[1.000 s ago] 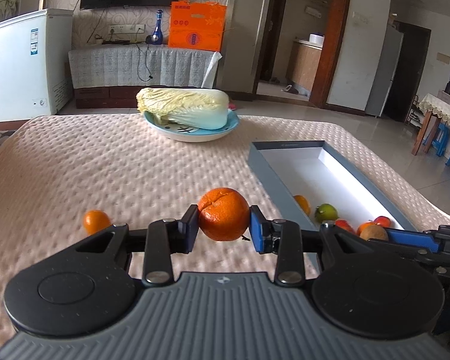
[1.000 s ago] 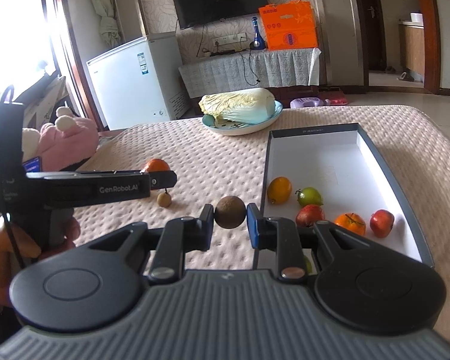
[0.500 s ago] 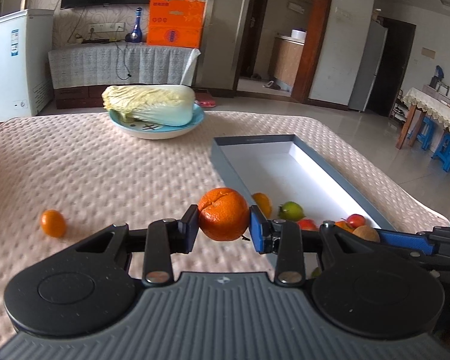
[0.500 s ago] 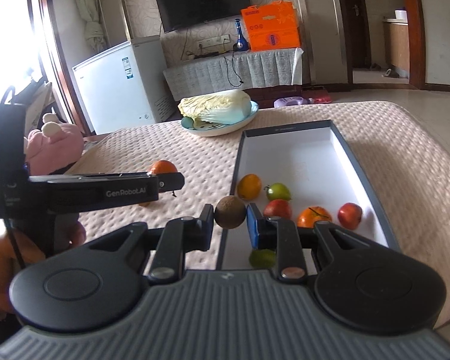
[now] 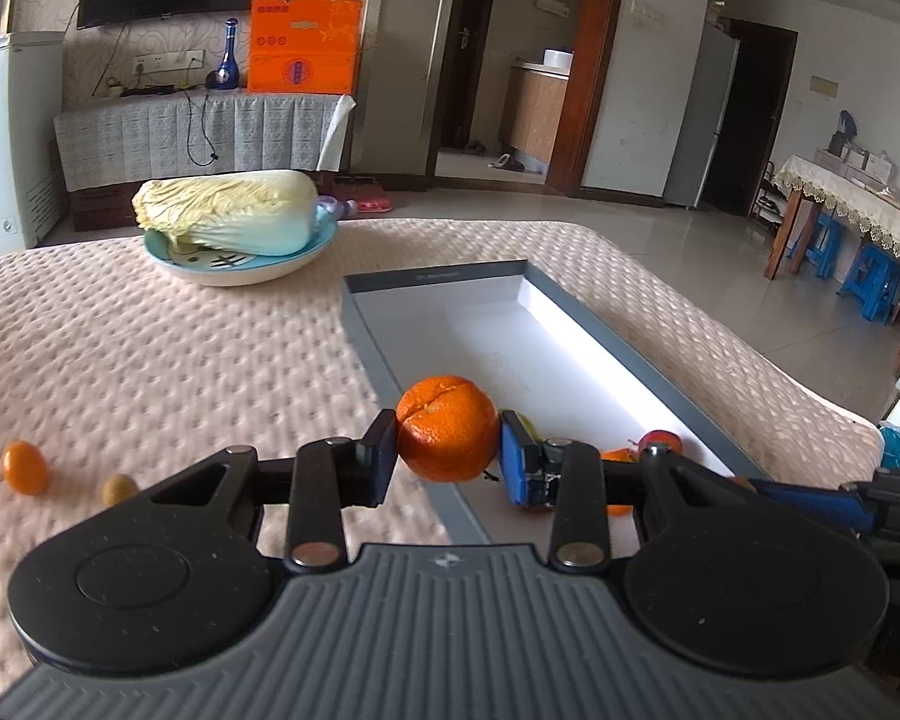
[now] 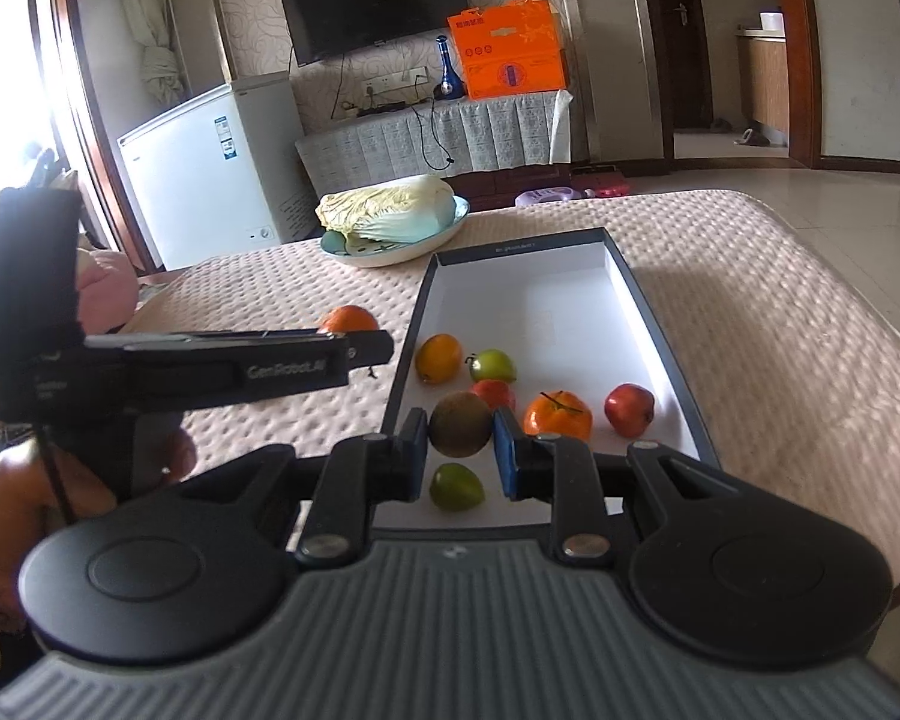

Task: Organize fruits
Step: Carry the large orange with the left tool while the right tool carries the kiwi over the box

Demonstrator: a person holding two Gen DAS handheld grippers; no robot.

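1. My left gripper [image 5: 448, 456] is clenched on an orange [image 5: 447, 429], pads on its two sides so it cannot roll out while I carry it. It hangs over the near left wall of the box [image 5: 390, 348], which is where I judge it belongs.
2. My right gripper [image 6: 461, 450] is clamped on a brown fruit [image 6: 459, 423], held above the near end of the box, ready, I think, to be set down among the others.
3. Just under it a green fruit [image 6: 456, 486] lies on the box floor. Beyond sit an orange-yellow fruit [image 6: 438, 357], another green one [image 6: 493, 366], a red one partly hidden [image 6: 498, 391], a tangerine [image 6: 558, 414] and a red apple [image 6: 629, 410]. They cluster at the near end, so the far end is free.
4. Outside the box, a small orange fruit [image 5: 24, 467] and a small brown one [image 5: 119, 488] lie loose on the surface [image 5: 150, 360], not yet sorted.
5. Farthest off, a cabbage [image 5: 228, 219] rests on a plate [image 5: 306, 255]; no fruit, so I leave it.
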